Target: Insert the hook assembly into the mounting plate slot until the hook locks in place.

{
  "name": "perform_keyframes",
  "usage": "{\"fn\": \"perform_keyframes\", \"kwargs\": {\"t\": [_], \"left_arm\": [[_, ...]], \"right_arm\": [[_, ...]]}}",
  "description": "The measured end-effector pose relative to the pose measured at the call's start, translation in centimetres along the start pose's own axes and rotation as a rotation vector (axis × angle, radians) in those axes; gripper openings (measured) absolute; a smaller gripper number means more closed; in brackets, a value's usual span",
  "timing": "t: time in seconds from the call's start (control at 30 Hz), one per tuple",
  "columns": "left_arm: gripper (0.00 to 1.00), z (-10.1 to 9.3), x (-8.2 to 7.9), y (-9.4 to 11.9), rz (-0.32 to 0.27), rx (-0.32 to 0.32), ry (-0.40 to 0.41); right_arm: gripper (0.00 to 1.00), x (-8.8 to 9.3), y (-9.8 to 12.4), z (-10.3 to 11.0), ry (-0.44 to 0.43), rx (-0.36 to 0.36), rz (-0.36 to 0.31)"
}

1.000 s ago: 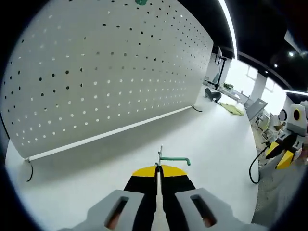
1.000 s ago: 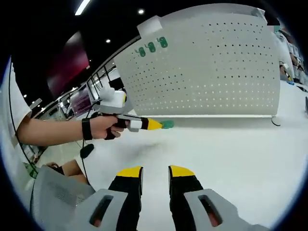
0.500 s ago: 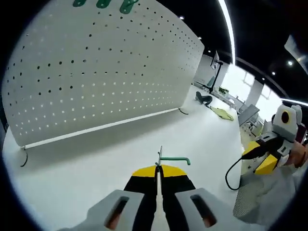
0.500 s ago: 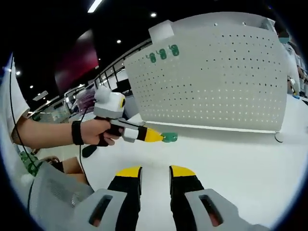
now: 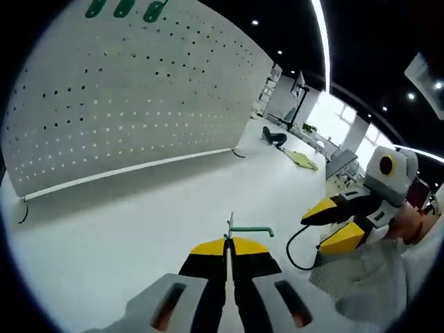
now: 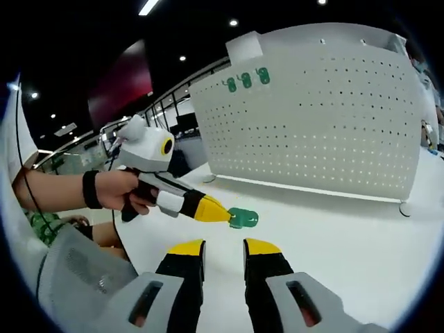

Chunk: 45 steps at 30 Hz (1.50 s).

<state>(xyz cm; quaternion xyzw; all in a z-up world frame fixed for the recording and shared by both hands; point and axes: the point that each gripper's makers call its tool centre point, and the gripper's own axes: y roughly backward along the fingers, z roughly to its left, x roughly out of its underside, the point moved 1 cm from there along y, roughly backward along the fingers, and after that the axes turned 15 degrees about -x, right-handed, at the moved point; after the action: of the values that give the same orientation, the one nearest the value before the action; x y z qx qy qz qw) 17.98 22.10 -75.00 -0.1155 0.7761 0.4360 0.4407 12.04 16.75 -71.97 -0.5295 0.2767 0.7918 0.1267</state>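
yellow-tipped black tongs [image 6: 223, 250], black wristband [image 6: 89, 189]

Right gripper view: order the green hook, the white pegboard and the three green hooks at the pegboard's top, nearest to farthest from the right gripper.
1. Green hook, just ahead, held by the left gripper.
2. White pegboard, standing beyond it.
3. Three green hooks, high on the pegboard's upper left.

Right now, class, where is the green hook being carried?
The green hook is clamped at the left gripper tip, above the white table, short of the pegboard.
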Motion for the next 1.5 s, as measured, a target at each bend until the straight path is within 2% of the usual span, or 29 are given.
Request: {"fn": "perform_keyframes", "kwargs": {"t": [0.2, 0.27, 0.6, 0.77, 0.97, 1.07, 1.2, 1.5], "left_arm": [[0.01, -1.0, 0.6, 0.3, 0.006, 0.012, 0.004], [0.01, -0.9, 1.0, 0.1, 0.026, 0.01, 0.003], [0.01, -2.5, 1.5, 1.2, 0.069, 0.063, 0.088], [0.01, -3.5, 2.0, 1.6, 0.095, 0.094, 0.097], [0.01, -4.5, 2.3, 1.9, 0.118, 0.118, 0.107], [0.01, -4.8, 2.3, 1.9, 0.124, 0.124, 0.103], [0.01, -5.1, 2.3, 2.1, 0.132, 0.139, 0.107], [0.01, -5.4, 2.5, 2.3, 0.171, 0.159, 0.13]], "right_arm": [[0.2, 0.3, -0.1, 0.0, 0.011, -0.011, 0.004], [0.2, 0.8, -0.3, -0.2, 0.02, -0.014, 0.039], [0.18, 1.1, -0.2, -0.4, 0.071, -0.012, 0.061], [0.15, 1.3, -0.3, -0.5, 0.094, -0.011, 0.077], [0.11, 2.2, -0.3, 0.0, 0.19, -0.016, 0.163], [0.1, 1.9, -0.3, 0.2, 0.211, -0.015, 0.153], [0.08, 2.1, -0.3, 0.2, 0.23, -0.019, 0.176], [0.07, 2.2, -0.4, 0.6, 0.425, -0.007, 0.289]]}}
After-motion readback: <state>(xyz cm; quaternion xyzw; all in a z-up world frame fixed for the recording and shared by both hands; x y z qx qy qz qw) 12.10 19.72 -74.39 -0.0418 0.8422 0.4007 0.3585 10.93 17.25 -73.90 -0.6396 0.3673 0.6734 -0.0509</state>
